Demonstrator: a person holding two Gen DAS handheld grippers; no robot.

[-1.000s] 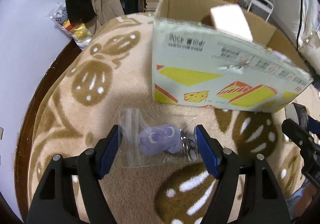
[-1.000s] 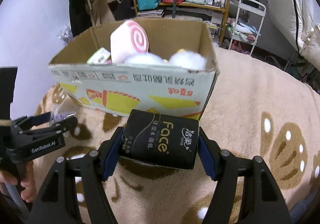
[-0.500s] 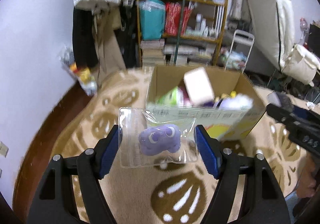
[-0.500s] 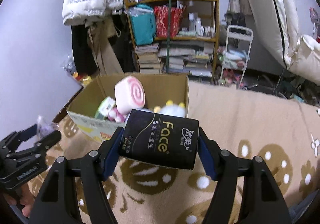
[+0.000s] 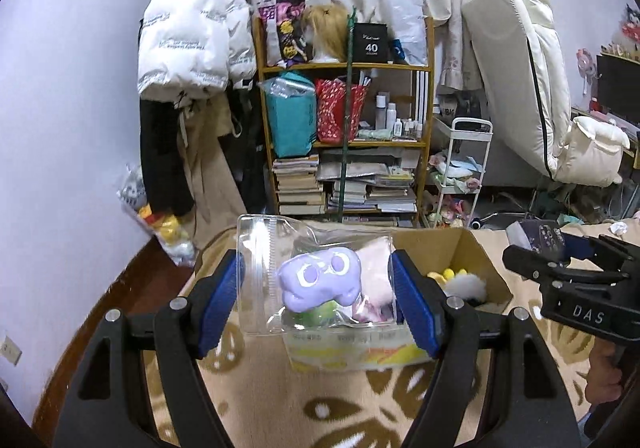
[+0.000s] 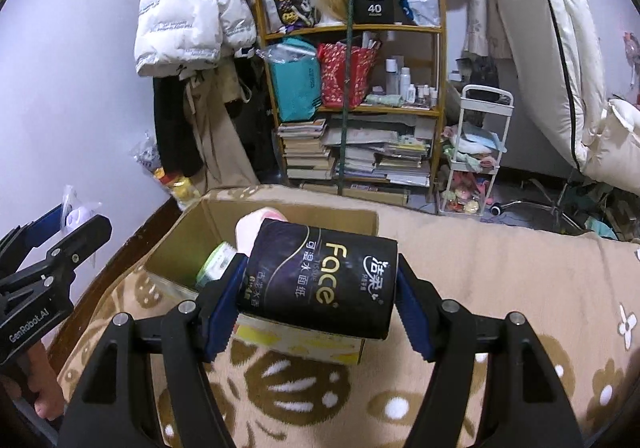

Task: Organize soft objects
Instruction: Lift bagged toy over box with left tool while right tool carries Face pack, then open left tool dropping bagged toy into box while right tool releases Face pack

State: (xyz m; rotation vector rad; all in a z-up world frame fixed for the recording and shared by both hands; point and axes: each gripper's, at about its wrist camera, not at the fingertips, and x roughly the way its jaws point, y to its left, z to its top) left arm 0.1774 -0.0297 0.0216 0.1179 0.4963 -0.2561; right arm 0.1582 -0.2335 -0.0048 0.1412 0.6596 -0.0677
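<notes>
- Left gripper point(image 5: 320, 298) clamps the bagged toy point(image 5: 318, 282), held up on the near side of the box point(image 6: 264, 244).
- Right gripper point(image 6: 318, 298) grips the tissue pack point(image 6: 320, 282) crosswise, box mouth ahead and below.

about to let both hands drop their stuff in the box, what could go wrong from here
1. The left gripper holds the clear zip bag by its slippery film only; the purple plush inside sags, so it could slip out early.
2. The cardboard box already looks crowded, with the pink swirl plush standing high, so the black tissue pack in the right gripper may bounce out.
3. Both grippers aim at one opening and could collide.
</notes>
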